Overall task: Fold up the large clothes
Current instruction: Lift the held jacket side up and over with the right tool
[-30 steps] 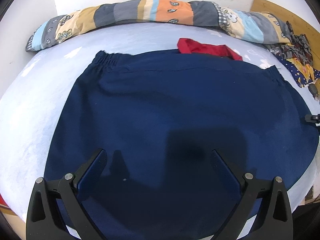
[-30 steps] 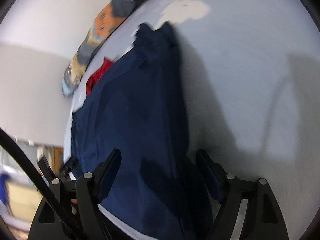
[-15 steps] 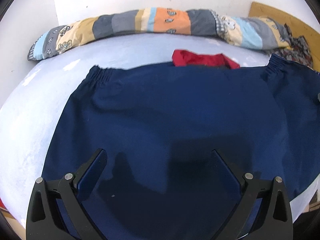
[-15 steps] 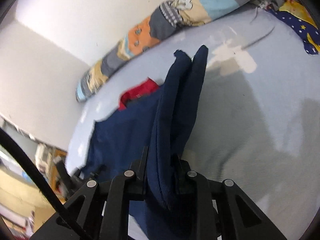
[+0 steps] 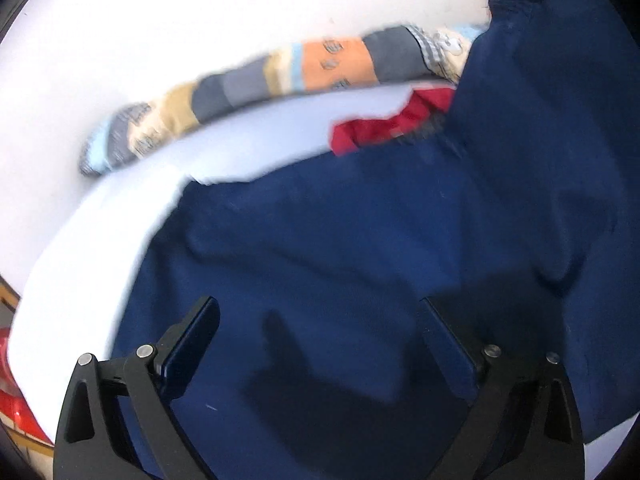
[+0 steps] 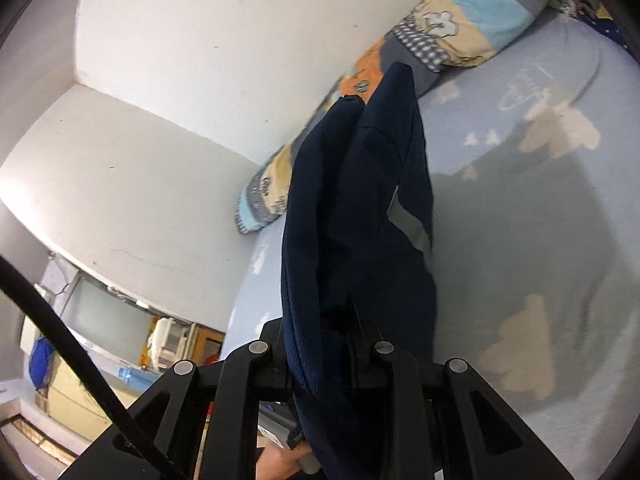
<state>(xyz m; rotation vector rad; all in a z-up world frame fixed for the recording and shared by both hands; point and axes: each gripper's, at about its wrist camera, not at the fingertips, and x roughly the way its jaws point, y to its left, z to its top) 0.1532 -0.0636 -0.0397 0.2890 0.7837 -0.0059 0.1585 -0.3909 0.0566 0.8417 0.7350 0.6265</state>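
right hand-held gripper pinches navy garment, left hand-held gripper spread wide; patchwork bolster, red cloth beyond.

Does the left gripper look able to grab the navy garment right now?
Probably yes: the left gripper is open right over the navy garment, with nothing between them.

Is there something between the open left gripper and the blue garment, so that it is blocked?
Nothing visible blocks it. The left gripper hangs open right above the navy garment, with only cloth between its fingers. The red cloth lies at the far edge. The right gripper is shut on a lifted side.
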